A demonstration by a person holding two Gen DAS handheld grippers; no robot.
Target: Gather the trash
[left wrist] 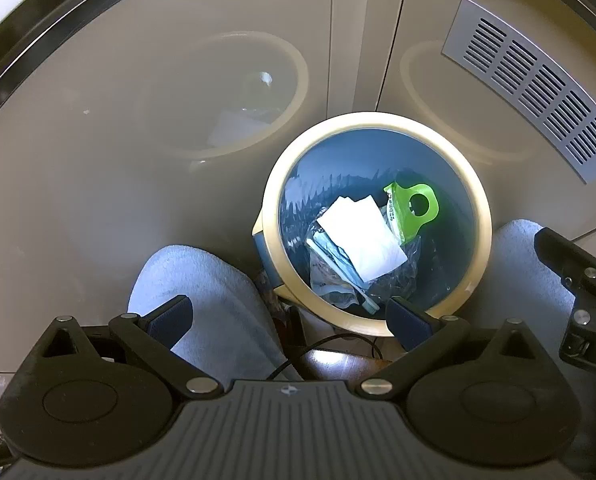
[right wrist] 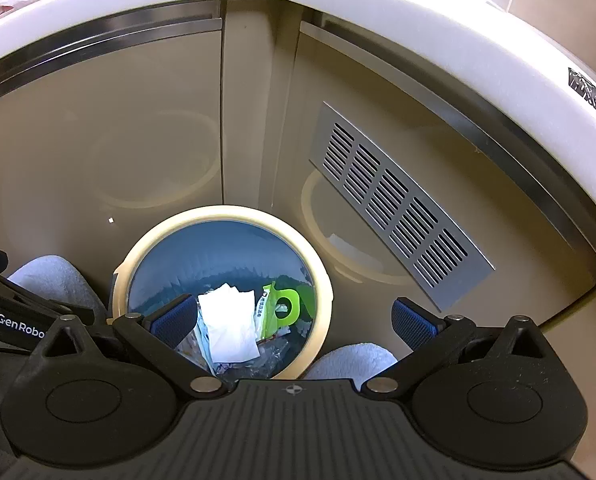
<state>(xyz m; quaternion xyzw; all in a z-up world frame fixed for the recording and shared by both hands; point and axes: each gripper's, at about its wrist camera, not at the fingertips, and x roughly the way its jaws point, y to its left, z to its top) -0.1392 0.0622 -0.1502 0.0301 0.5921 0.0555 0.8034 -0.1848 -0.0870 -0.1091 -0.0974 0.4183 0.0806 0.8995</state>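
A round bin with a cream rim [left wrist: 482, 216] and blue inside stands on the floor against a beige cabinet; it also shows in the right wrist view [right wrist: 325, 280]. Inside lie a white paper sheet [left wrist: 362, 236], a green packet with a hole [left wrist: 416, 208], clear plastic wrap and a toothbrush [left wrist: 350, 280]. The paper [right wrist: 229, 324] and green packet [right wrist: 283, 306] show in the right wrist view too. My left gripper [left wrist: 291, 318] is open and empty above the bin's near rim. My right gripper [right wrist: 293, 320] is open and empty above the bin.
Beige cabinet doors [left wrist: 177, 100] with a grey vent grille [left wrist: 534, 84] stand behind the bin, under a white countertop edge [right wrist: 378, 4]. Two pale blue slippers [left wrist: 201, 292] [left wrist: 530, 268] flank the bin. The right gripper's body [left wrist: 586, 304] shows at the right edge.
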